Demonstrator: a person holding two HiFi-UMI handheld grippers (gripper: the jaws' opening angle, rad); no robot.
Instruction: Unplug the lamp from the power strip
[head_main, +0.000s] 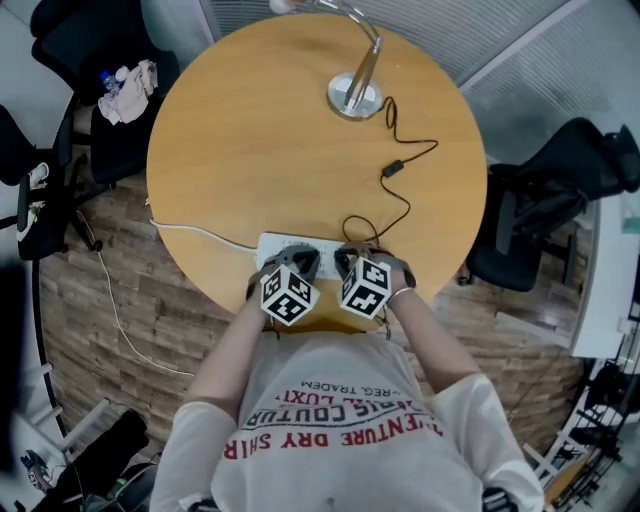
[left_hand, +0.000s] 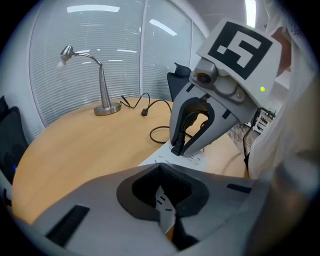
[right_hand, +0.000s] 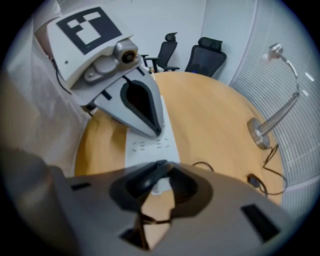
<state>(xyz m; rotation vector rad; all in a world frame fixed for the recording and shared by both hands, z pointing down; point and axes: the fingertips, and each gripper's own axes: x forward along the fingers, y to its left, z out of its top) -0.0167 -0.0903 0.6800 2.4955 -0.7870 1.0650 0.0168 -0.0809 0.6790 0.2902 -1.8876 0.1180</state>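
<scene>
A white power strip (head_main: 272, 243) lies at the near edge of the round wooden table (head_main: 250, 130). The silver desk lamp (head_main: 355, 95) stands at the far side, and its black cord (head_main: 400, 165) runs back to the strip. In the left gripper view my right gripper (left_hand: 182, 149) points steeply down, shut on the lamp's black plug (left_hand: 179, 145), which sits in the strip (left_hand: 200, 157). My left gripper (right_hand: 156, 132) is shut, its tip resting on the strip (right_hand: 150, 147) beside the plug. In the head view the left gripper (head_main: 300, 262) and right gripper (head_main: 352, 260) stand side by side over the strip.
The strip's white cable (head_main: 200, 232) runs off the table's left edge to the wooden floor. Black office chairs stand at the right (head_main: 560, 200) and at the left (head_main: 110, 120), the left one with cloth and a bottle on it. The cord's inline switch (head_main: 392, 169) lies mid-table.
</scene>
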